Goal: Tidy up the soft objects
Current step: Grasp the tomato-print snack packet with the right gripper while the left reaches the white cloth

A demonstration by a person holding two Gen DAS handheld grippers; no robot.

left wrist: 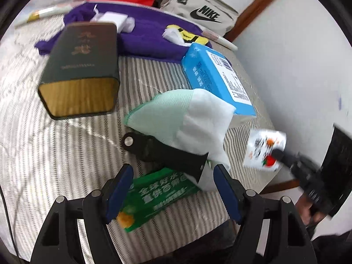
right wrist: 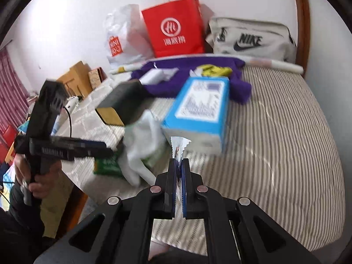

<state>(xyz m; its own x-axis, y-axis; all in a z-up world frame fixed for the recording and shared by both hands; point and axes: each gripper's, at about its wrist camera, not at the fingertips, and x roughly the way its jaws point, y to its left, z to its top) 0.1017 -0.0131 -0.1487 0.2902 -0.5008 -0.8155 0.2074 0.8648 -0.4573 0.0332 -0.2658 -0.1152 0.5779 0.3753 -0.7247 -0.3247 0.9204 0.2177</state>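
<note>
Pinching a small white sachet (right wrist: 179, 148) edge-on between its closed pads, the right gripper (right wrist: 180, 165) holds it above the striped bed (right wrist: 275, 132), just before the blue pack (right wrist: 198, 110). Left gripper (left wrist: 173, 176) gapes wide and empty over the green packet (left wrist: 154, 198), beside the white cloth (left wrist: 198, 121).

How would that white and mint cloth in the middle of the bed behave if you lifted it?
The white and mint cloth would probably droop: it already lies in soft folds. It looks thin, so likely light. It might drag the black strap lying against it.
</note>
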